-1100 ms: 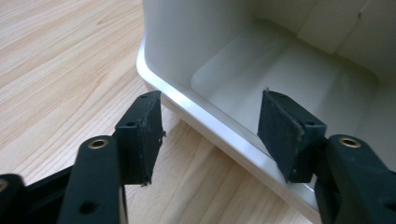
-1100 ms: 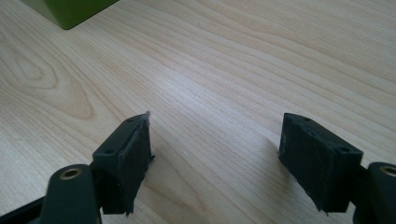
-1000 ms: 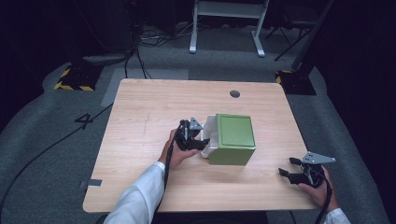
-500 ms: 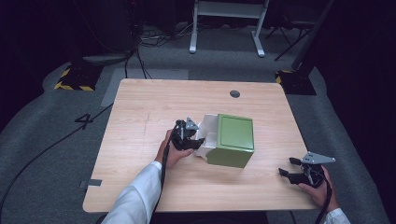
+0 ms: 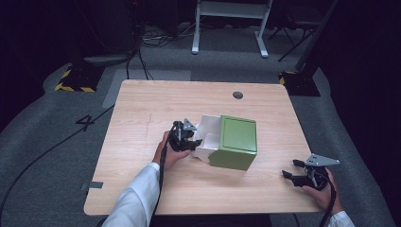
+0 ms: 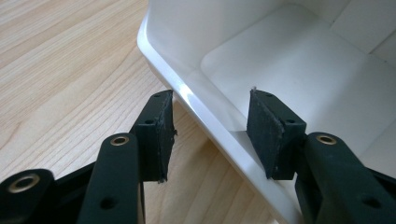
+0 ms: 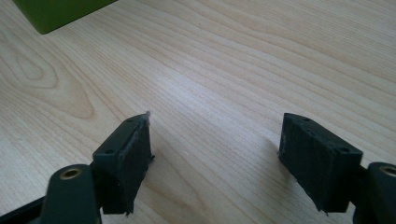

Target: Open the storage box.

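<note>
A box point(image 5: 236, 139), green outside and white inside, lies near the table's middle with its white opening turned to the left. My left gripper point(image 5: 189, 141) is at that opening. In the left gripper view its jaws point(image 6: 210, 100) straddle the white rim point(image 6: 205, 116), one pad outside and one inside. They have just been closing, and they are shut on that wall. My right gripper point(image 5: 289, 169) rests low at the table's front right, apart from the box. In the right gripper view it point(image 7: 217, 126) stands open over bare wood, and a green corner of the box point(image 7: 56, 11) shows at the upper left.
The wooden table point(image 5: 151, 104) has a round cable hole point(image 5: 238, 95) near its far edge. On the grey floor beyond it are a white frame's legs point(image 5: 231, 23), cables and black-and-yellow tape point(image 5: 73, 80). A sleeved forearm point(image 5: 137, 194) comes in at the front left.
The box has turned a little, and more of its white inside shows on the left. The left gripper has shifted slightly with it. The right gripper has kept still.
</note>
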